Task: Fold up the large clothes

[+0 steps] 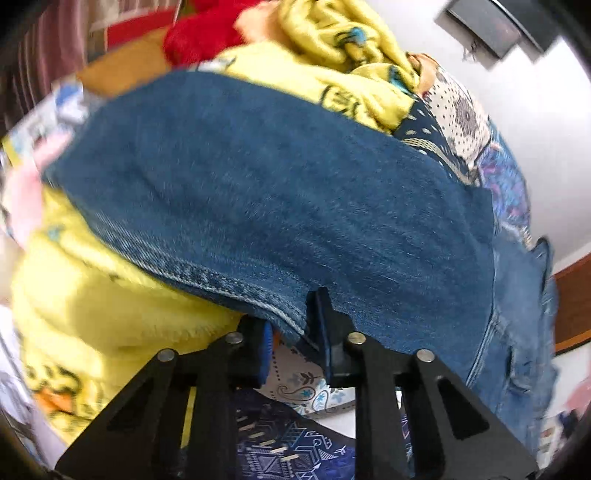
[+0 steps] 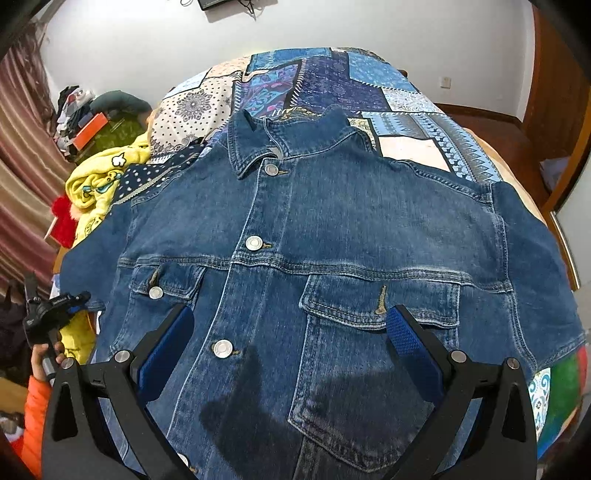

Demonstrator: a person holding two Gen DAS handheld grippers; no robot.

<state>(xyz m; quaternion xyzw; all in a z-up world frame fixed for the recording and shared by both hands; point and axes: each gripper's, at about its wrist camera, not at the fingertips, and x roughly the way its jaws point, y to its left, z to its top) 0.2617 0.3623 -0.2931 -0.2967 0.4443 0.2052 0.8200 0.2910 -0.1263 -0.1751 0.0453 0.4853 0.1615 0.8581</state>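
**Inspector:** Where the left wrist view is blurred, what can still be made out?

**Assistant:** A dark blue denim jacket (image 1: pixel 277 192) is seen as a broad sleeve. Its stitched hem (image 1: pixel 236 288) is pinched between the blue pads of the black left gripper (image 1: pixel 295 339), whose jaws are nearly closed on the cloth. A crumpled yellow printed garment (image 1: pixel 110 306) lies beneath the sleeve, partly covered. A red fluffy item (image 1: pixel 207 33) at the top is cut off by the frame.

**Inspector:** And the jacket's position?

**Assistant:** In the right wrist view it is laid flat, front up and buttoned, on a blue patchwork-patterned bedspread (image 2: pixel 332 85). The collar (image 2: pixel 291 140) points away from the camera toward the white wall; the long axis runs from near edge to far edge. The lower hem is hidden under the black right gripper (image 2: pixel 291 339), whose jaws are held wide apart above the chest pocket flap (image 2: pixel 380 299), with nothing gripped. At the left edge, a hand (image 2: pixel 48 354) with an orange sleeve is only partly visible.
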